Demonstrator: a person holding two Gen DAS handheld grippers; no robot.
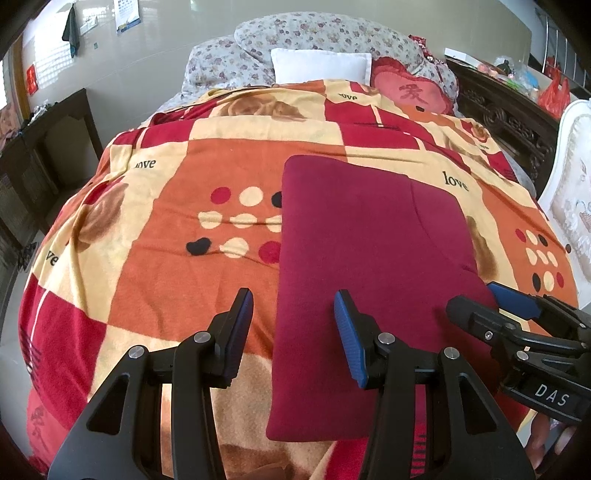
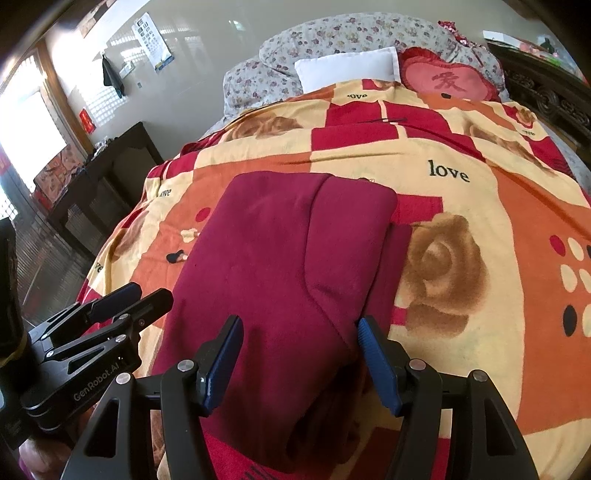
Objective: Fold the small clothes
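Presently, your dark red fleece garment (image 1: 369, 266) lies folded into a long rectangle, flat on the checked red, orange and cream "love" blanket (image 1: 207, 280) that covers the bed. A sleeve or side panel is turned inward over the garment's right portion, its curved edge running lengthwise; in the right wrist view a lower layer shows past that fold on the garment's right side (image 2: 280, 280).

Your left gripper (image 1: 293, 334) hovers over the garment's near left edge with its blue-padded fingers spread wide: one pad is over the blanket, the other over the cloth, and nothing is between them. Your right gripper (image 2: 299, 356) is likewise spread wide above the garment's near right portion, holding nothing. Contact with the fabric cannot be confirmed for either tool.

Beyond the garment's far end you have a plain white rectangular pillow (image 1: 321, 66), a pink heart-shaped cushion with red ruffled trim (image 1: 413, 92) to its right, and a grey floral quilt (image 1: 314, 33) bunched behind both. A dark wooden cabinet (image 1: 48, 147) stands off the garment's left, beside the bed.
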